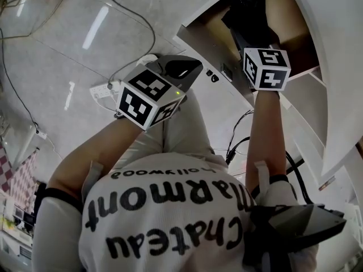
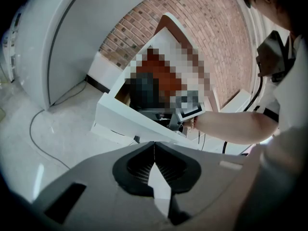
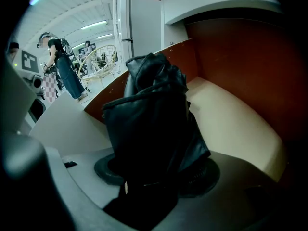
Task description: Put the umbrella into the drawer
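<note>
Cream drawer (image 3: 231, 114) floor lies beyond my right gripper (image 3: 159, 174), its fingers clamped on the folded umbrella (image 3: 149, 114); my left gripper (image 2: 154, 165) has fingers together, empty.

A white power strip (image 1: 105, 89) and loose cables (image 1: 153, 30) lie on the tiled floor (image 1: 68, 50) near the open drawer (image 2: 120, 119)

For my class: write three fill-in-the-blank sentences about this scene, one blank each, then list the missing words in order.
1. The right gripper is closed on a folded, ____ umbrella.
2. The umbrella is held over the pale floor of an open ____.
3. The left gripper has its jaws ____, with nothing between them.

Missing words: black; drawer; shut.
</note>
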The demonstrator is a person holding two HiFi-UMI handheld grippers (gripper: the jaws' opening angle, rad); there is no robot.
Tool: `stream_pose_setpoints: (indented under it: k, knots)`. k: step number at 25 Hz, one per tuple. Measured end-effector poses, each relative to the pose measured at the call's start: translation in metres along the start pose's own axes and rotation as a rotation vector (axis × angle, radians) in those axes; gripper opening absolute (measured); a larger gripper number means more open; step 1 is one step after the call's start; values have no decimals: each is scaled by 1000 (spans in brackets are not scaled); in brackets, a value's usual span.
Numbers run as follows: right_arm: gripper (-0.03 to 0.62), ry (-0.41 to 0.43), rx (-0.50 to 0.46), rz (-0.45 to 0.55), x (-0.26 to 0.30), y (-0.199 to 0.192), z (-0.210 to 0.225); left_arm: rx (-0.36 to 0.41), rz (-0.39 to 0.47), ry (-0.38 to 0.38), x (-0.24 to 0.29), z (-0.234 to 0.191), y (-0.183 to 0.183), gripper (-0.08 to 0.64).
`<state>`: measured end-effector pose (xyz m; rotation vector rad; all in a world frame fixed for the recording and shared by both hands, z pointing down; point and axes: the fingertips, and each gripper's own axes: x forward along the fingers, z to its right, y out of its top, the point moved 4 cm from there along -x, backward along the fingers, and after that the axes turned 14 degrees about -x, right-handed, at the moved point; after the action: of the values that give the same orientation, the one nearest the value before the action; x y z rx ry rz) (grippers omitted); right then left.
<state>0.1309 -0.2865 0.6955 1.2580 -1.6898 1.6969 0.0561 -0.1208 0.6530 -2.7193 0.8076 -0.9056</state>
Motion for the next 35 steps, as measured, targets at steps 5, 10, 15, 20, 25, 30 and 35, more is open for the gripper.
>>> stream_pose_setpoints:
  k: [5, 10, 15, 20, 25, 30, 35]
  knots:
    - [247, -36, -28, 1, 0, -1, -2, -46, -4, 15, -13, 4, -5, 17]
    - [247, -40, -37, -14, 0, -1, -5, -106, 6, 39, -25, 6, -8, 15]
    - [250, -24, -32, -33, 1, -1, -4, -111, 16, 46, -33, 13, 4, 16]
    - [250, -12, -27, -42, 1, -2, -6, -94, 23, 46, -37, 24, 19, 15]
    - [250, -19, -26, -34, 1, -3, -5, -73, 23, 48, -43, 32, 31, 17]
    - [250, -24, -37, -33, 4, -5, -5, -74, 30, 60, -43, 36, 38, 17]
    - [249, -15, -33, -50, 4, -3, -5, -65, 31, 44, -47, 46, 41, 16]
